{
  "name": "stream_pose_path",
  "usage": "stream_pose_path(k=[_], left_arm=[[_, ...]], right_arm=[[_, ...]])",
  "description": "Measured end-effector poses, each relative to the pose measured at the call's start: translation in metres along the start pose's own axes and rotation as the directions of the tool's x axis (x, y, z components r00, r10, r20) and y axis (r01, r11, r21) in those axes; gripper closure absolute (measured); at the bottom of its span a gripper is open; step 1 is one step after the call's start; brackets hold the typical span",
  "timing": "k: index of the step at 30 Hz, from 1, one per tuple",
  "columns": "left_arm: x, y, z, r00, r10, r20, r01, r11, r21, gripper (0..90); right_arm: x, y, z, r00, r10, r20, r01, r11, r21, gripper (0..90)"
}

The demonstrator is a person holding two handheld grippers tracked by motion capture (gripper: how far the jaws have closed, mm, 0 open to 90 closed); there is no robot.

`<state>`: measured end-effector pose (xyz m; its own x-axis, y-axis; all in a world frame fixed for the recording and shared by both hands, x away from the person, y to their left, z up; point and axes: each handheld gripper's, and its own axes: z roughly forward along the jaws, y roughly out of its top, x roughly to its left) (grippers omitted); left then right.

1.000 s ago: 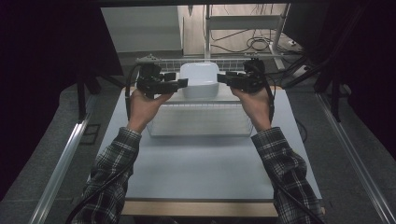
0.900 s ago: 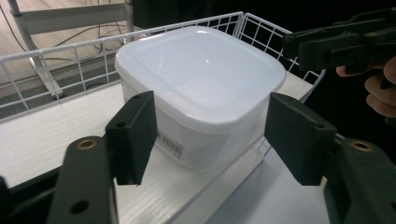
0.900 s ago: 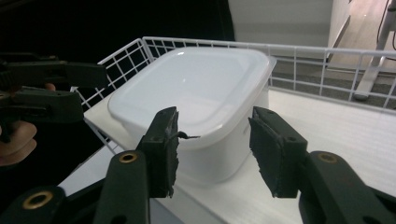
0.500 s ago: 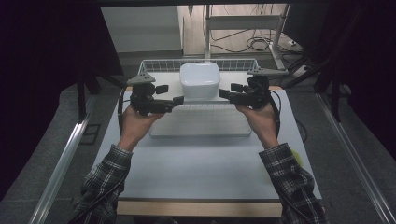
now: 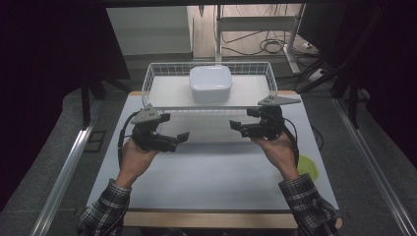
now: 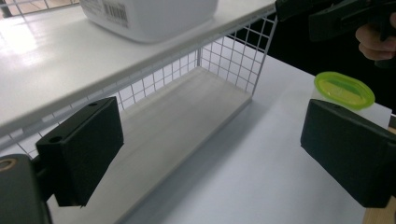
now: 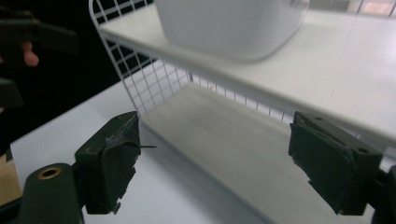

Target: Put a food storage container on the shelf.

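A white plastic container (image 5: 210, 83) sits on the top tier of a white wire rack (image 5: 162, 93) at the far side of the table. My left gripper (image 5: 181, 139) hovers in front of the rack's left end and my right gripper (image 5: 236, 129) in front of its right end, tips facing each other. The jaws of both have just been opening and stand open with nothing between them. In the left gripper view the left gripper (image 6: 215, 154) looks under the top tier (image 6: 70, 60) at the container (image 6: 149, 14). The right gripper (image 7: 224, 163) faces the container (image 7: 229, 23) from the other side.
A pale board (image 6: 187, 121) forms the rack's lower tier. A cup with a green lid (image 5: 308, 165) stands on the white table (image 5: 211, 177) near its right edge, behind my right wrist. Metal rails run along both sides of the table.
Both grippers let go of the white container, which stays on the top tier. Both hands came down and back toward the near side, and their jaws opened wider.
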<state>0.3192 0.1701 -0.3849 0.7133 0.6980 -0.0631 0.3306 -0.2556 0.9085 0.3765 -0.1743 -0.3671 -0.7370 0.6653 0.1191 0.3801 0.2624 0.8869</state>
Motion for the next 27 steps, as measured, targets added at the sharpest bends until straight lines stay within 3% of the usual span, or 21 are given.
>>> stream_pose_path(k=[7, 13, 20, 27], left_arm=[[-0.008, -0.026, -0.008, 0.9995, 0.025, -0.021, -0.025, 0.9997, 0.006, 2.3], [-0.015, -0.050, -0.011, 0.9992, 0.038, -0.011, -0.038, 0.9993, 0.000, 0.0], [-0.019, -0.074, -0.015, 0.9996, 0.027, 0.000, -0.027, 0.9996, -0.012, 0.0], [-0.019, -0.103, -0.010, 0.9996, -0.027, -0.009, 0.027, 0.9994, 0.021, 0.0]], right_arm=[[0.001, -0.029, -0.007, 1.0000, -0.007, -0.002, 0.007, 1.000, 0.018, 13.1], [0.001, -0.050, -0.010, 0.9999, -0.003, -0.011, 0.003, 0.999, 0.044, 8.9], [0.006, -0.069, -0.013, 0.9987, -0.033, -0.040, 0.035, 0.998, 0.044, 7.2], [0.015, -0.092, -0.014, 0.9987, -0.044, -0.027, 0.045, 0.997, 0.066, 7.1]])
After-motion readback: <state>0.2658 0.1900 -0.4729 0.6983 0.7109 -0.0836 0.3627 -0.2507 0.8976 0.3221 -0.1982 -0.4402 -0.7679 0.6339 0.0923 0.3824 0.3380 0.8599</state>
